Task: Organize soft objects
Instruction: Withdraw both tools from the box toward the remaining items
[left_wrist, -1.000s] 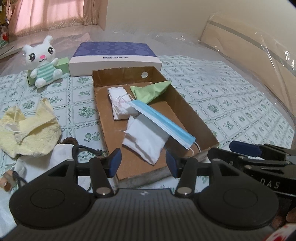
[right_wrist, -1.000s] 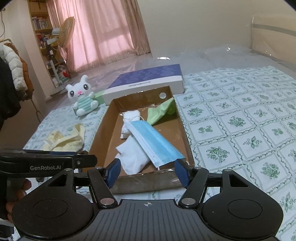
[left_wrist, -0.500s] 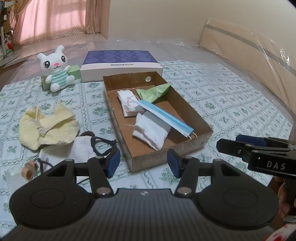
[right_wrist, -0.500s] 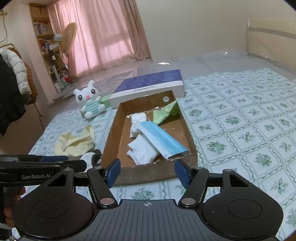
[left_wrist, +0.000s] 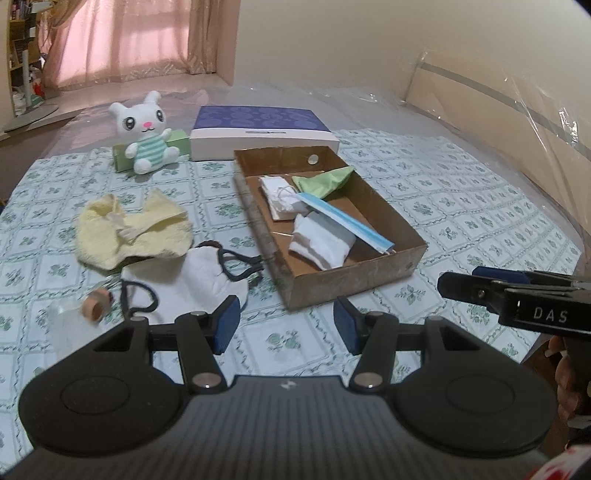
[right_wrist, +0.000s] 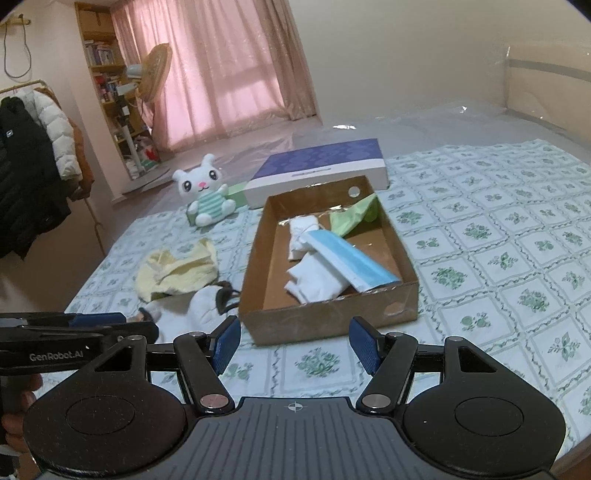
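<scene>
A shallow cardboard box (left_wrist: 354, 275) (right_wrist: 325, 319) lies on the patterned bed cover. It holds a blue face mask (left_wrist: 343, 218) (right_wrist: 347, 258), white folded cloths (left_wrist: 321, 242) (right_wrist: 314, 282) and a green cloth (left_wrist: 325, 181) (right_wrist: 354, 216). Left of the box lie a yellow cloth (left_wrist: 133, 232) (right_wrist: 173, 269) and a white mask with black straps (left_wrist: 199, 280) (right_wrist: 203, 304). My left gripper (left_wrist: 286, 325) is open and empty, hovering in front of the box. My right gripper (right_wrist: 295, 343) is open and empty, also in front of the box.
A white bunny plush (left_wrist: 146, 138) (right_wrist: 207, 195) sits against a green box (left_wrist: 173, 144) at the back left. A purple-topped flat box (left_wrist: 262, 129) (right_wrist: 321, 173) lies behind the cardboard box. A small tape roll (left_wrist: 96, 306) lies by the white mask.
Both grippers have pulled back and risen away from the box, so more of the bed shows. Both stay open and empty. The objects have not moved.
</scene>
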